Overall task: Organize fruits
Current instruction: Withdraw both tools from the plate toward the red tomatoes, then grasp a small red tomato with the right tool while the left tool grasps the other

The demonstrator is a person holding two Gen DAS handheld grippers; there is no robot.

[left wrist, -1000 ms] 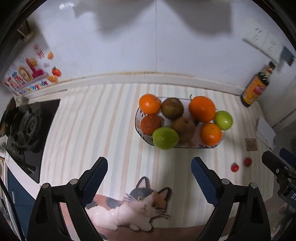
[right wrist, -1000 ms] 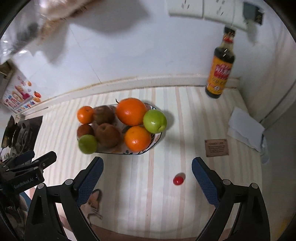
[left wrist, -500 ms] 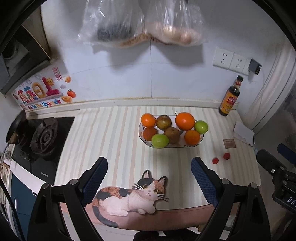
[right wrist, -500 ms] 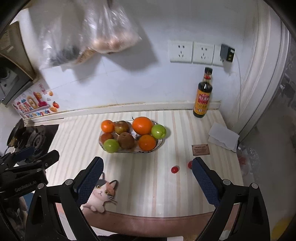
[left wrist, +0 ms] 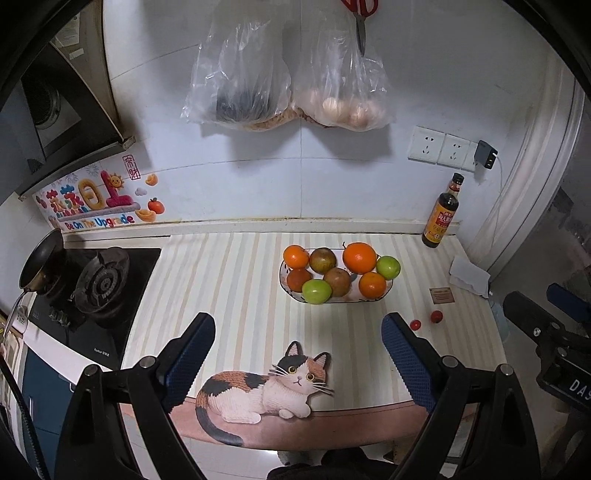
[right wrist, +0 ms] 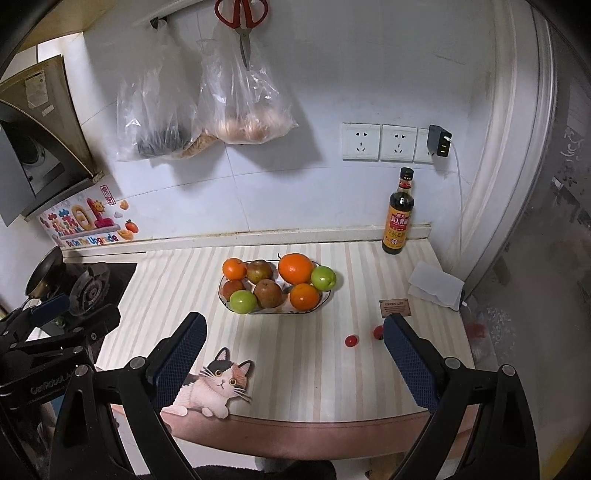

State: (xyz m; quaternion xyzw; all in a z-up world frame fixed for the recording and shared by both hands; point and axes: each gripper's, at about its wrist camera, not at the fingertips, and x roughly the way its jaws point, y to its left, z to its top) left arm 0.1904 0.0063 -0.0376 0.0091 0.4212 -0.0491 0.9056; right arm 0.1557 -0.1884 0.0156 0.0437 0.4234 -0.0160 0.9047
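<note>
Fruit bowl (left wrist: 334,301) in both; scissor handles (right wrist: 241,11) only right view.

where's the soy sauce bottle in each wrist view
Left wrist: the soy sauce bottle stands upright at the far right, against the back wall, right of the fruit bowl.
Right wrist: the soy sauce bottle stands right of centre, against the back wall, below the wall sockets.
Shared landmark: the fruit bowl, left of the bottle and nearer the camera in both views.
</note>
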